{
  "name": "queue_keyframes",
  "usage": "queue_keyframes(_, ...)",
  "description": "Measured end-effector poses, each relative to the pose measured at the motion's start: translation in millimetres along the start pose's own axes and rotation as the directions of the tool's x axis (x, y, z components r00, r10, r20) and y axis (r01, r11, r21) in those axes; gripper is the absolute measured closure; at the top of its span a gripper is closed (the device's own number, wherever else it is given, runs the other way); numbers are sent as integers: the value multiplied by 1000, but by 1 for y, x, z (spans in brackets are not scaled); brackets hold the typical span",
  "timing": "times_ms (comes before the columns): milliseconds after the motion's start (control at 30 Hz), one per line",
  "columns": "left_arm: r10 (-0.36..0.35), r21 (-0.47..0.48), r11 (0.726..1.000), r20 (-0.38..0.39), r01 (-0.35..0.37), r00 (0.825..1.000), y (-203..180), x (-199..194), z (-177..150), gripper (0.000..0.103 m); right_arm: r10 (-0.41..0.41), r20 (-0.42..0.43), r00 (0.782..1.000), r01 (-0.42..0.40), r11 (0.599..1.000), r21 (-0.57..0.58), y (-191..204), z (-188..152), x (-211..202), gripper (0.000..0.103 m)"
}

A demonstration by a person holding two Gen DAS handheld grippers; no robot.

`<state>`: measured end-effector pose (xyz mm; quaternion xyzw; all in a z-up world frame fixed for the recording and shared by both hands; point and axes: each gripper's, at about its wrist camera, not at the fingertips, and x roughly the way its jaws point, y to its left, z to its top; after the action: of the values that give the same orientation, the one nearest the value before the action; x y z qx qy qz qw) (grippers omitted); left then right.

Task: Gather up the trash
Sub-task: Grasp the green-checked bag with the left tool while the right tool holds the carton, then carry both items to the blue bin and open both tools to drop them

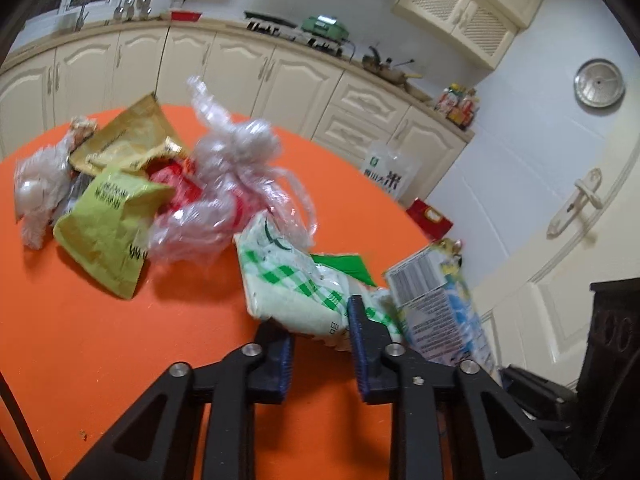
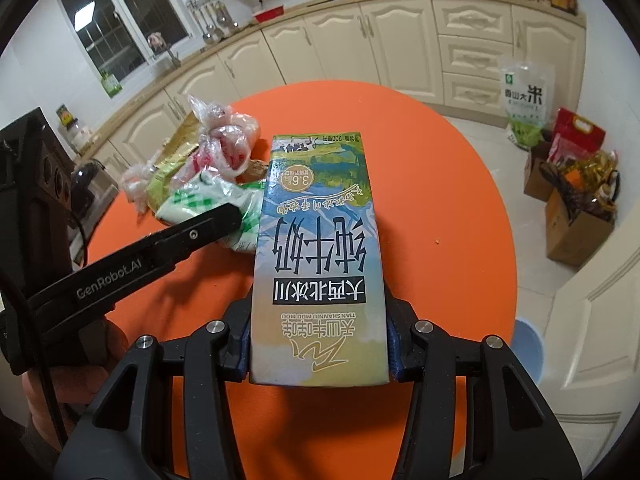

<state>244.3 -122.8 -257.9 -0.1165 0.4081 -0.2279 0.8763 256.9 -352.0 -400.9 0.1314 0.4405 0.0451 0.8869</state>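
Two grippers are at work over your round orange table (image 2: 440, 208), which stands in a kitchen lined with cream cabinets (image 2: 400, 40) under a countertop carrying a hob and pans. Your right gripper (image 2: 318, 354) is clamped on a milk carton (image 2: 318, 248), its blue pads pressing both narrow sides near the base while the carton juts forward above the tabletop. Your left gripper (image 1: 322, 344) has its jaws narrowly parted around the corner of a green-checked white packet (image 1: 296, 292); whether the pads actually press on it you cannot tell from either view. That packet sits on the table just beside the carton. Further back lies the remaining trash heap: crumpled clear plastic bags (image 1: 236, 176), a gold wrapper (image 1: 132, 136) and a yellow-green snack bag (image 1: 108, 228), all touching one another. On the tiled floor by the cabinets stand a rice sack (image 2: 524, 100), a red gift box (image 2: 576, 136) and cardboard boxes (image 2: 576, 224). A white door (image 1: 576, 200) is on the right.
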Motion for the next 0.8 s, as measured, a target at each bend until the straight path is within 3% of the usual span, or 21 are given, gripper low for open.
queue_keyframes(267,20,68,997,105,-27,994,-13,-9,0,92,26,71,997,-29,999,36,-9,-4,-27,57)
queue_keyframes(533,52,188,978,204,-92,978,-35,-35,-11,95,26,129,991,-33,998,54,-14,-6,-56,57)
queue_keyframes(800,44,254,961,248,-109,968,-54,-64,-29,95,9,205,979,-21,998,54,-16,-7,-96,57)
